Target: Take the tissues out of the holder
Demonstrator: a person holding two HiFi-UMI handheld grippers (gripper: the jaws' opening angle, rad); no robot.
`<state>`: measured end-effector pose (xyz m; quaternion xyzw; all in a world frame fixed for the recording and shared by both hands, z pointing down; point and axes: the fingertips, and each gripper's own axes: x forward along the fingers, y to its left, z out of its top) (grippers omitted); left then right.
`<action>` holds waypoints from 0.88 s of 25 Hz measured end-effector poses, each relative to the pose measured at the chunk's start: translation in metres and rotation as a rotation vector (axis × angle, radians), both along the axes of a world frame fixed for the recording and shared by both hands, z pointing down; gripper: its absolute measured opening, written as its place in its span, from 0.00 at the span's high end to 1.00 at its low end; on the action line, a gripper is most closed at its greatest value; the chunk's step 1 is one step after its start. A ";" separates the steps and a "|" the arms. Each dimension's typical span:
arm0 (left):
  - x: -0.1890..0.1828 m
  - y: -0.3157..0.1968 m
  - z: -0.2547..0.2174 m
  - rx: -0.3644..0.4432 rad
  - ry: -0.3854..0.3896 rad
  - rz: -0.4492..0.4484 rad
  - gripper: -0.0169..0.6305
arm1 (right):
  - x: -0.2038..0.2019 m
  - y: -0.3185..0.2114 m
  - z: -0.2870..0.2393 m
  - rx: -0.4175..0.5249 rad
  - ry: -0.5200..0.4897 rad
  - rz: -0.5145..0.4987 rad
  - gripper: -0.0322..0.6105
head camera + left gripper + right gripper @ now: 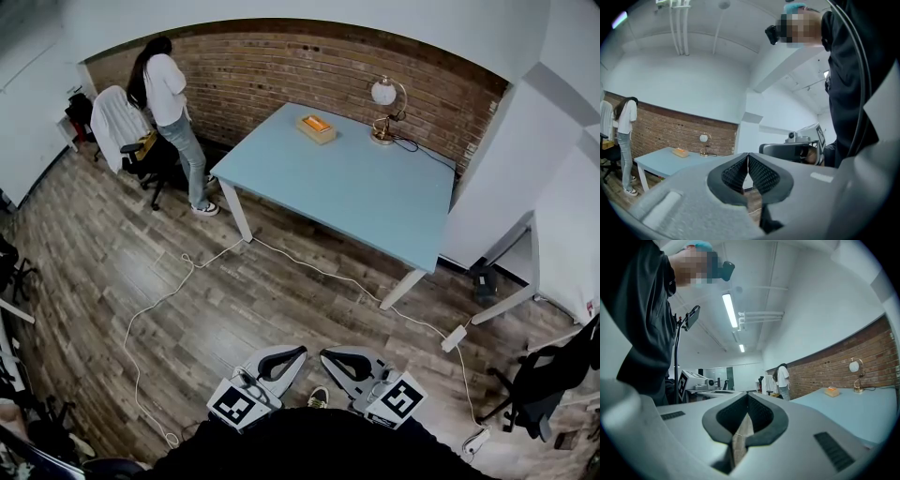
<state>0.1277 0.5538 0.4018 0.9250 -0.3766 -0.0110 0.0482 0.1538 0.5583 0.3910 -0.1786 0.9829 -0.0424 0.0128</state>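
We have done nothing yet: our left claw and right claw are pressed together, empty, far from the tissue holder on the table.

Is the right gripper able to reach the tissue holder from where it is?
Probably not yet: the right gripper sits shut near the wearer, a stretch of floor short of the table bearing the tissue holder.

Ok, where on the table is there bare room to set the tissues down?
Most of the blue table is bare: the whole stretch between the tissue holder, the lamp and the near edge. Only the far side by the brick wall is occupied.
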 end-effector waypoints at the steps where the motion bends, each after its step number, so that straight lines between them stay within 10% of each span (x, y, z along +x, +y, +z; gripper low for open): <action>1: 0.004 -0.005 0.000 0.003 -0.001 -0.004 0.96 | 0.004 -0.004 0.000 0.002 0.000 -0.005 0.94; 22: 0.013 -0.072 0.007 0.002 -0.019 -0.022 0.96 | 0.013 -0.079 0.011 -0.010 0.009 -0.017 0.94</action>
